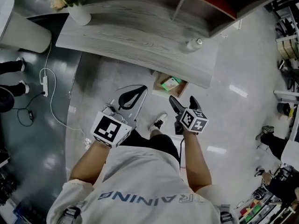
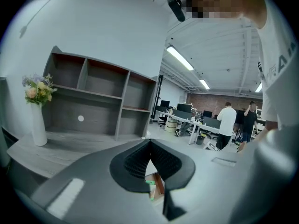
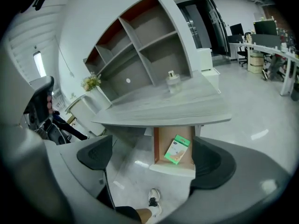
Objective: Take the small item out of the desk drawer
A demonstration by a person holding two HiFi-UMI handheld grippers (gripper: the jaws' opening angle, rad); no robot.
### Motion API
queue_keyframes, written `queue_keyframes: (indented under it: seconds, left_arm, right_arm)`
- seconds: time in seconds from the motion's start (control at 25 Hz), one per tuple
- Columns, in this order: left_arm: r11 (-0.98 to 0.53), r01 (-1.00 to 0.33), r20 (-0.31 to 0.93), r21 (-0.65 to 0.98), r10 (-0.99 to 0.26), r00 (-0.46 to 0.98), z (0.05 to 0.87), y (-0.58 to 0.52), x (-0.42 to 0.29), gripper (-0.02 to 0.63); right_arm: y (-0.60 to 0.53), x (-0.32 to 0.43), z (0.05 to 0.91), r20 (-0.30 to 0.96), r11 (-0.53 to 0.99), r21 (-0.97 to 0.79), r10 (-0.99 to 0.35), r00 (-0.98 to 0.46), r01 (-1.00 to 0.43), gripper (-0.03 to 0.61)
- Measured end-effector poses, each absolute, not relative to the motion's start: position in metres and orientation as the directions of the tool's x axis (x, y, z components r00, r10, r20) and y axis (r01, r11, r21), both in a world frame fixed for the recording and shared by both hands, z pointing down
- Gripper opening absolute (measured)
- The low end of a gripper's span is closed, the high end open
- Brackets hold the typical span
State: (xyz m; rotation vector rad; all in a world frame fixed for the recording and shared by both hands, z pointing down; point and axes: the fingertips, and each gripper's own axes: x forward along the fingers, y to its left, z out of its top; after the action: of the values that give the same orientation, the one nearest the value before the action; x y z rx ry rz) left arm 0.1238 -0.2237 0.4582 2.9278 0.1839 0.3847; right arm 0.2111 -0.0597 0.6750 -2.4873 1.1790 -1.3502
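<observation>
A small green-and-white box (image 1: 171,83) lies in the open wooden drawer (image 1: 179,92) under the grey desk (image 1: 140,31). My right gripper (image 1: 182,99) hangs in front of the drawer, a little to its right. It is open and holds nothing. Its own view frames the box (image 3: 177,149) and the drawer (image 3: 170,168) between the spread jaws (image 3: 152,153). My left gripper (image 1: 142,87) sits to the left of the drawer, shut, with its tips touching and nothing between them. Below the touching tips (image 2: 150,143), a sliver of the box (image 2: 150,186) shows.
On the desk stand a white vase with flowers (image 1: 77,10) and a small bottle (image 1: 194,44), with a shelf unit (image 1: 210,3) behind. My shoe (image 1: 159,122) is on the floor below the drawer. A power strip and cable (image 1: 45,83) lie at the left. People (image 2: 228,120) stand far off.
</observation>
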Motion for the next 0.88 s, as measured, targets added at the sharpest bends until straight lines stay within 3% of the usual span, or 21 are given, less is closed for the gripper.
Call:
queue_keyframes:
  seconds: [0.36,0.88]
  left_arm:
    - [-0.969,0.104,0.248,0.223,0.16,0.956,0.476,-0.227,0.134,0.002]
    - [-0.959,0.08,0.377,0.271,0.182,0.908,0.528,-0.22,0.124,0.002]
  right_arm:
    - [-0.067,0.22,0.728,0.695,-0.738,-0.472,-0.648,0.312,-0.482,0.538]
    - [-0.083,0.232,0.835,0.781,-0.81,-0.429,-0.555,0.287,-0.399,0.532]
